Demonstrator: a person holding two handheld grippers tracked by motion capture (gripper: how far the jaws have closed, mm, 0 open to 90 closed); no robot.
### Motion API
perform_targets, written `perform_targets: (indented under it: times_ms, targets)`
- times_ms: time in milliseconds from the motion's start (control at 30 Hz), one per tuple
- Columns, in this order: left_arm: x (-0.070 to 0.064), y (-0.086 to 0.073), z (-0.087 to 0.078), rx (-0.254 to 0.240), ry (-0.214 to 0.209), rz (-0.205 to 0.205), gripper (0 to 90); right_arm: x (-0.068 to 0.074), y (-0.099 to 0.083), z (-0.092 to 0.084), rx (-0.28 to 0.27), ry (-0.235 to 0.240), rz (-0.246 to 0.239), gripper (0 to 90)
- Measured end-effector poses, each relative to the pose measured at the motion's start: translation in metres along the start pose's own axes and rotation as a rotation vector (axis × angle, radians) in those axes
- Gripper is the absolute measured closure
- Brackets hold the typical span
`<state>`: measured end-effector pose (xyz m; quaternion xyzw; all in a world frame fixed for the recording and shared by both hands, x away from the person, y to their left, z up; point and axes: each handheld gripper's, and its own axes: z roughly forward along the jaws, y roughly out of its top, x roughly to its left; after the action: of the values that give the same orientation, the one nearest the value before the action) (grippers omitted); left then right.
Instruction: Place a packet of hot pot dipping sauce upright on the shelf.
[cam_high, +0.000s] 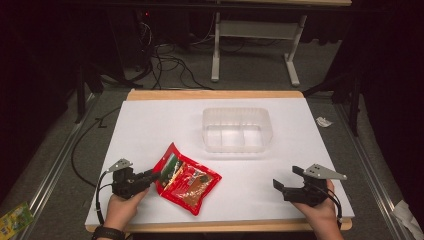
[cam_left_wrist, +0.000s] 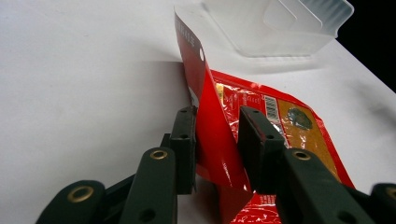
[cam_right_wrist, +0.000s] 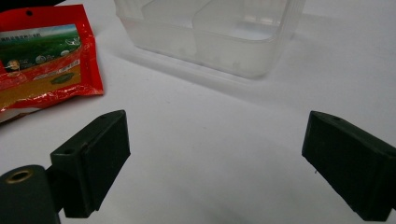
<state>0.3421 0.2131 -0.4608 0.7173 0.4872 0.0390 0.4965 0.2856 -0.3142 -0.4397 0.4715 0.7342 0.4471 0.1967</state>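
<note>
A red snack packet (cam_high: 186, 183) lies on the white table near its front left. Its left edge stands up between the jaws of my left gripper (cam_high: 155, 176). In the left gripper view that raised red flap (cam_left_wrist: 212, 126) runs slantwise through the narrow gap of the left gripper (cam_left_wrist: 217, 135), which is shut on it. My right gripper (cam_high: 287, 177) rests near the front right edge, jaws wide apart. The right gripper view shows bare table between the jaws of the right gripper (cam_right_wrist: 215, 154), with the packet (cam_right_wrist: 44, 65) far off to the left.
A clear plastic container (cam_high: 237, 110) with inner dividers stands at the table's middle back, also as the container (cam_left_wrist: 280, 32) and the container (cam_right_wrist: 205, 56) in the gripper views. A green packet (cam_high: 15, 219) lies on the floor at left, and crumpled paper (cam_high: 324, 121) at right.
</note>
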Motion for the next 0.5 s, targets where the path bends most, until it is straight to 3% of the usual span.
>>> perform_targets:
  times_ms: [500]
  targets:
    - [-0.0087, -0.0071, 0.0048, 0.051, 0.009, 0.042, 64.9, 0.0026, 0.004, 0.0069, 0.004, 0.017, -0.014, 7.9]
